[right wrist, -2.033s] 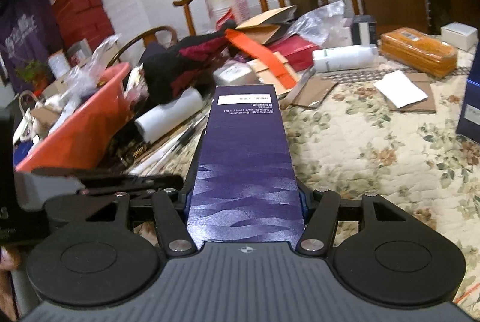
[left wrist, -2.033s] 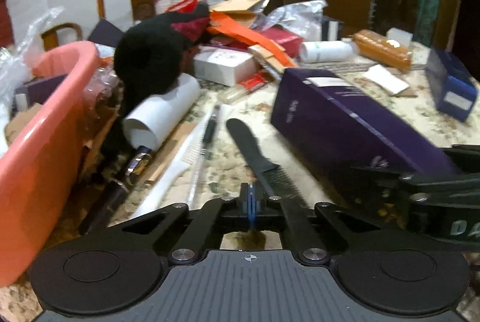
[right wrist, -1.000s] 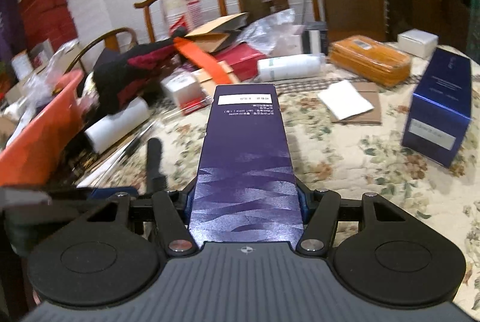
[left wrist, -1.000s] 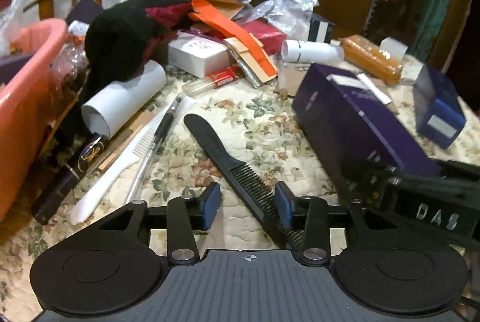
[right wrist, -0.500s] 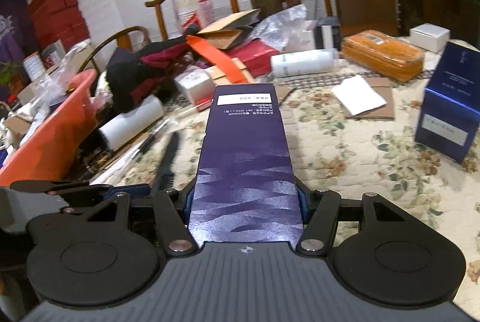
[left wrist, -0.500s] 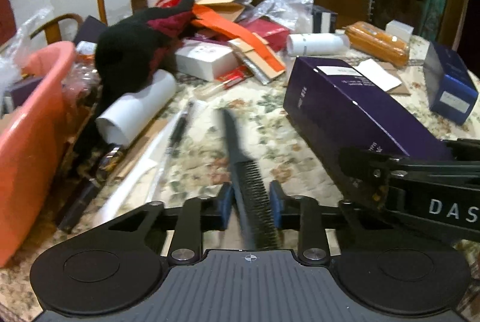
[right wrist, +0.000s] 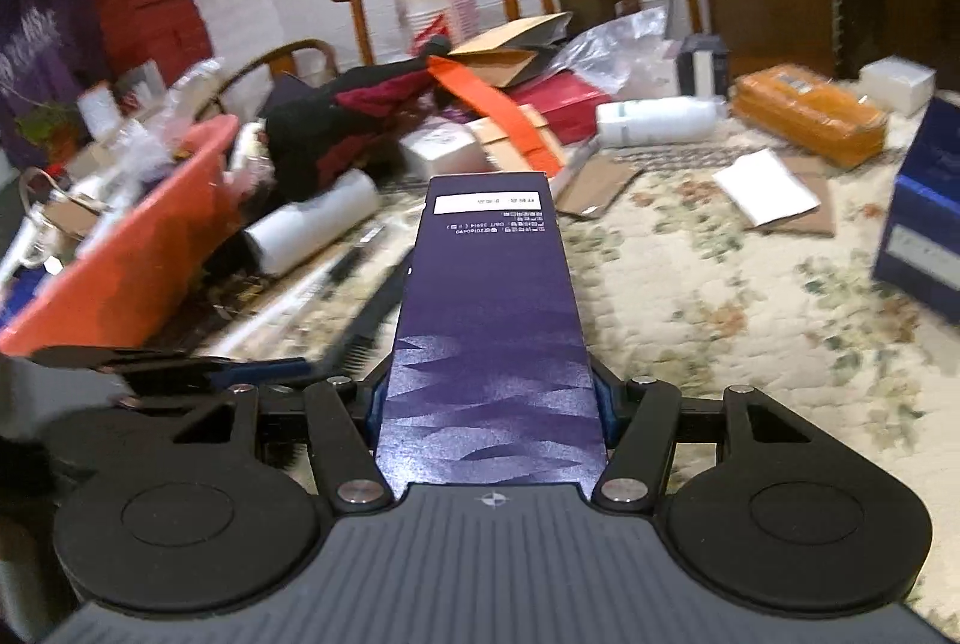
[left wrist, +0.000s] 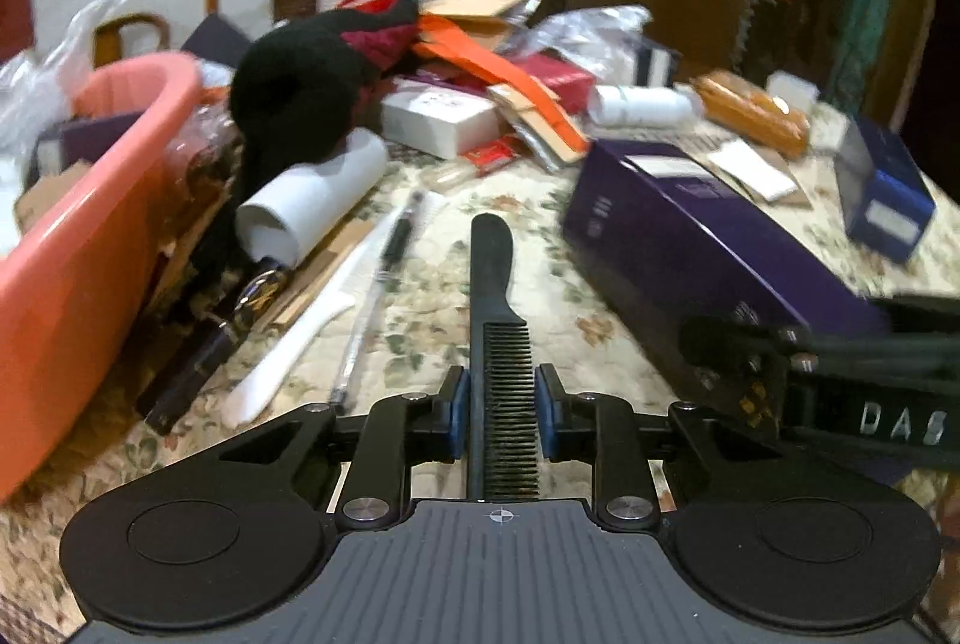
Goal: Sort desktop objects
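Two grippers in play, both loaded. Left gripper [left wrist: 497, 413]: narrow, blue pads pressed on either side of the toothed section of a black comb [left wrist: 493, 308]. Comb lying lengthwise between the fingers, teeth end running back under the gripper body, handle pointing straight ahead over the floral tablecloth [left wrist: 420, 308]. Handle tip clear of the other clutter.

Right gripper [right wrist: 489, 407]: moderately wide, clamped on the near end of a long purple box [right wrist: 489, 308]. Box centred between the fingers, extending straight forward, white label at the far end, top face up. Same box seen from the left wrist at right of the comb [left wrist: 690, 248], angled away, with the right gripper [left wrist: 780, 362] on its near end.

Left of the comb on the cloth: a pen [left wrist: 384, 272], then a white comb [left wrist: 300, 338], both roughly parallel to the black comb, apart from it. Further left: white paper roll [left wrist: 312, 200] lying on its side, black fabric heap [left wrist: 300, 86] behind it, pink basin [left wrist: 90, 236] at the table edge.

Far right: blue box [right wrist: 924, 224] standing, well apart from the purple box. Beyond: white bottle [right wrist: 657, 119] on its side, orange packet [right wrist: 804, 110], white card on brown cardboard [right wrist: 765, 188]. Some motion blur at the frame edges.
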A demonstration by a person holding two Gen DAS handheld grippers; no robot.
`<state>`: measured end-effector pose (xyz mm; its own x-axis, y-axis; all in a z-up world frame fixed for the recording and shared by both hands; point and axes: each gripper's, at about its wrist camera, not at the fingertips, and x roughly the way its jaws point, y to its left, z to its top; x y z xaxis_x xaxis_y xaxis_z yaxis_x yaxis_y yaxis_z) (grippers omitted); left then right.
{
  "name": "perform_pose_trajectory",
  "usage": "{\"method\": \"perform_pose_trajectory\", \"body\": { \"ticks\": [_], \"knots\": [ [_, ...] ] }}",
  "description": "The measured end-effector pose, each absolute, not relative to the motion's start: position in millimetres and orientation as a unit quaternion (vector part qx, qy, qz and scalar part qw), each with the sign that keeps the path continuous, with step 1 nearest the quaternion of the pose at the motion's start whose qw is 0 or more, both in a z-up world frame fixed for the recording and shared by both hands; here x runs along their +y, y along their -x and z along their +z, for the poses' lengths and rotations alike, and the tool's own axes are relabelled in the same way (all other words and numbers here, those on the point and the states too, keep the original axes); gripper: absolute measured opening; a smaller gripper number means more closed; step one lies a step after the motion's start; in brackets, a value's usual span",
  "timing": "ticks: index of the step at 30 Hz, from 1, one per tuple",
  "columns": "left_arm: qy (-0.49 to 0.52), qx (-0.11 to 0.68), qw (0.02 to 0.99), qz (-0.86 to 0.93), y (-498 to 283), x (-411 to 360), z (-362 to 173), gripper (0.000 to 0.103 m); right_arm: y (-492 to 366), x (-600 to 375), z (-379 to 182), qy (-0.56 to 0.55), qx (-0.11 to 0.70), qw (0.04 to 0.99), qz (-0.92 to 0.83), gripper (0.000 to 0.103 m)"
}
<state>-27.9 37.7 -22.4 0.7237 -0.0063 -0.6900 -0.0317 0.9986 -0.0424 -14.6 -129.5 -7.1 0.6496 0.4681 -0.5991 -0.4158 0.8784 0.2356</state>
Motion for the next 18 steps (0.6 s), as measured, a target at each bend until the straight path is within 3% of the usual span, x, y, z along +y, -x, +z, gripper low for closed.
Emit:
{"method": "perform_pose_trajectory", "body": {
  "ticks": [5, 18],
  "knots": [
    [0.039, 0.361, 0.932, -0.005, 33.2, 45.1, -19.2, 0.019, 23.2, -117.6, -10.3, -0.006, 0.339, 0.904, 0.261, 0.065],
    [0.022, 0.322, 0.946, 0.007, 61.8, 47.7, 15.3, 0.020, 25.0, -120.4, -4.3, -0.055, 0.358, 0.871, 0.332, 0.064]
  ]
}}
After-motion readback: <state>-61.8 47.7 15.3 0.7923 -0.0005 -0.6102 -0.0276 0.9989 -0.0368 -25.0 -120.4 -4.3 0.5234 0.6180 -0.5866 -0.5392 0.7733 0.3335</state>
